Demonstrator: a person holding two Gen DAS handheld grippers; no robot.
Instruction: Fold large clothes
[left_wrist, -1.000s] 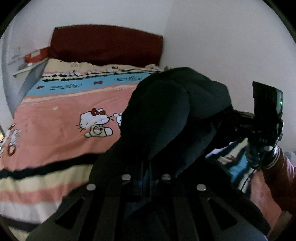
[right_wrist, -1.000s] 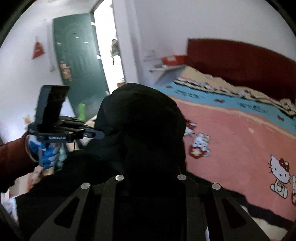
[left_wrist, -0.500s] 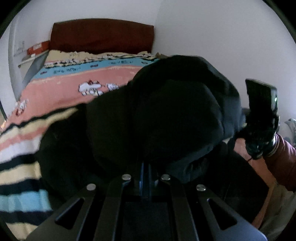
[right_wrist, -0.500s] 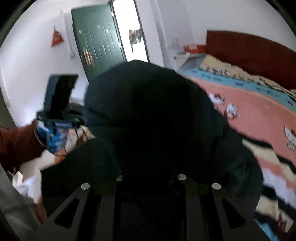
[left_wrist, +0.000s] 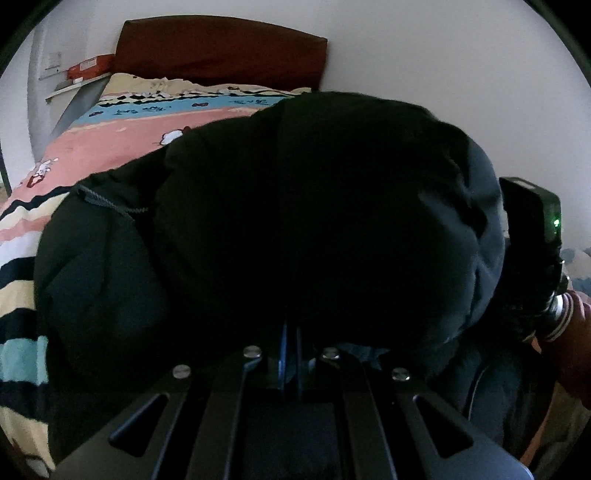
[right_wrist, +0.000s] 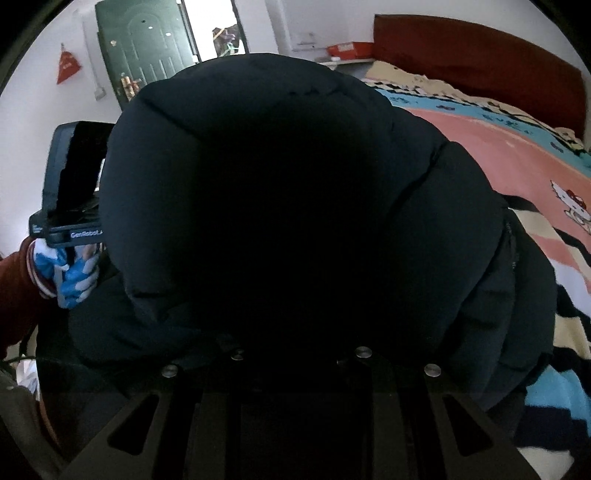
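Observation:
A black puffy jacket (left_wrist: 314, 221) hangs bunched over both grippers and fills most of each view (right_wrist: 295, 206). Its lower part with a drawcord (left_wrist: 103, 203) lies on the striped bedspread (left_wrist: 18, 295). My left gripper (left_wrist: 290, 347) is shut, its blue pads pinched together on the fabric. In the right wrist view the jacket covers my right gripper's fingertips; its jaws stand close together under the cloth. The right gripper's body (left_wrist: 532, 225) shows at the right of the left wrist view. The left gripper's body (right_wrist: 70, 184) sits in a gloved hand (right_wrist: 75, 273).
The bed has a pink cartoon-cat bedspread (right_wrist: 498, 147) and a dark red headboard (left_wrist: 221, 48) against white walls. A shelf with a red box (left_wrist: 88, 68) is beside the bed. A green door (right_wrist: 144, 55) and an open doorway stand behind.
Both grippers have come down toward the bed with the jacket. The jacket now covers more of both views and its lower part has spread onto the bedspread.

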